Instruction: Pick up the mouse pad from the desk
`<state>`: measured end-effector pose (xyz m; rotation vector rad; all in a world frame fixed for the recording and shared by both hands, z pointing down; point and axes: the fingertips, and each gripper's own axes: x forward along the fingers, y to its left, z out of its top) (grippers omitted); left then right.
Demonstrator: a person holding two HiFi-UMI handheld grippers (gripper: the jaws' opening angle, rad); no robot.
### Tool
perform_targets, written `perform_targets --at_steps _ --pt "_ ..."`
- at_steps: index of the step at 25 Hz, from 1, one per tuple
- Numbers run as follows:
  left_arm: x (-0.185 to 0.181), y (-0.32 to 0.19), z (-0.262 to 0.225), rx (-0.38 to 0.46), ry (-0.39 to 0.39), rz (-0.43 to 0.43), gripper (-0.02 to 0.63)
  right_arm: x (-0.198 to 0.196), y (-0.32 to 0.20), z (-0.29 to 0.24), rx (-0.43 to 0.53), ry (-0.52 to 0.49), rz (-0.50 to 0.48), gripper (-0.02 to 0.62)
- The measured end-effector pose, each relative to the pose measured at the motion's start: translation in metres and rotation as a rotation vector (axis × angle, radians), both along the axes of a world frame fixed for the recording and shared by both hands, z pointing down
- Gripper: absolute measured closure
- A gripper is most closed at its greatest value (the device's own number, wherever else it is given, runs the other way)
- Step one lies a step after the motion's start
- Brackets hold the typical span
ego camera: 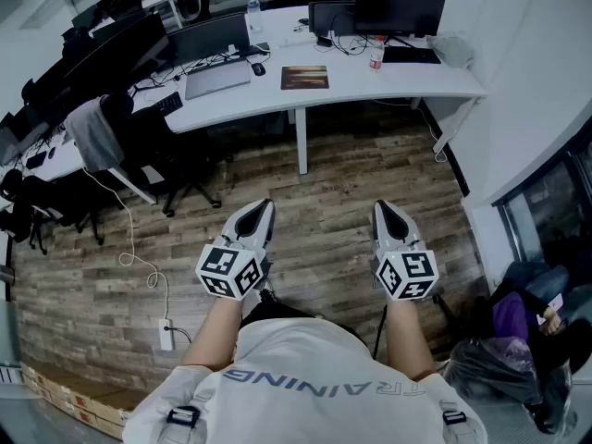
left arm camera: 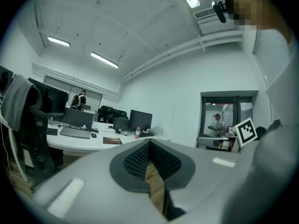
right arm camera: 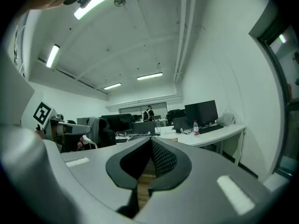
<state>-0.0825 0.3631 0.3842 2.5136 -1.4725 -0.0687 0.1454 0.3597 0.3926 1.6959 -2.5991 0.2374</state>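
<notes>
The mouse pad [ego camera: 304,78], a brown rectangle, lies flat on the white desk [ego camera: 370,86] far ahead of me; the left gripper view shows the mouse pad [left arm camera: 112,140] small on the desk's near edge. My left gripper [ego camera: 266,204] and right gripper [ego camera: 381,206] are held side by side over the wooden floor, well short of the desk and pointing toward it. In the left gripper view the left gripper [left arm camera: 150,143] has its jaws together with nothing between them. The right gripper [right arm camera: 150,139] is likewise shut and empty.
A silver laptop [ego camera: 217,80], a black mouse [ego camera: 258,68], monitors [ego camera: 393,3] and a water bottle [ego camera: 376,54] share the desk. A desk leg [ego camera: 302,141] stands below the pad. A chair with a grey garment [ego camera: 102,132] is left; bags [ego camera: 518,340] right; a cable and power strip [ego camera: 166,333] on the floor.
</notes>
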Motion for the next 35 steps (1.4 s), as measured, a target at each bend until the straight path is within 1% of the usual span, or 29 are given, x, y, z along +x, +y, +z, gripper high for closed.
perform_targets --at_steps 5,15,17,20,24,27,30,32,35 --pt "0.004 0.004 -0.006 0.025 -0.014 0.009 0.604 -0.002 0.001 0.001 0.004 0.004 -0.005 0.584" --pt "-0.002 0.009 -0.008 0.026 -0.004 0.002 0.604 -0.005 0.004 0.000 0.003 0.014 -0.004 0.584" --pt "-0.001 0.010 -0.007 0.020 -0.003 0.006 0.604 -0.005 0.005 -0.001 0.007 -0.008 -0.003 0.583" --pt "0.002 0.010 -0.006 0.015 -0.012 0.012 0.604 -0.006 0.008 -0.005 0.030 -0.068 -0.027 0.583" --pt "0.010 0.007 -0.005 0.004 -0.028 0.026 0.604 -0.002 0.006 0.004 0.022 -0.094 -0.032 0.583" --pt "0.007 -0.004 -0.001 -0.011 -0.036 0.032 0.604 -0.004 -0.004 0.014 0.000 -0.108 -0.027 0.583" --pt "0.005 -0.026 0.004 -0.017 -0.030 0.042 0.604 -0.006 -0.019 0.021 -0.011 -0.091 -0.020 0.583" --pt "0.008 -0.044 0.008 -0.023 -0.017 0.056 0.604 -0.003 -0.031 0.023 -0.017 -0.071 -0.011 0.583" --pt "0.023 -0.077 0.013 -0.024 0.017 0.088 0.604 0.008 -0.054 0.023 -0.028 -0.035 0.006 0.583"
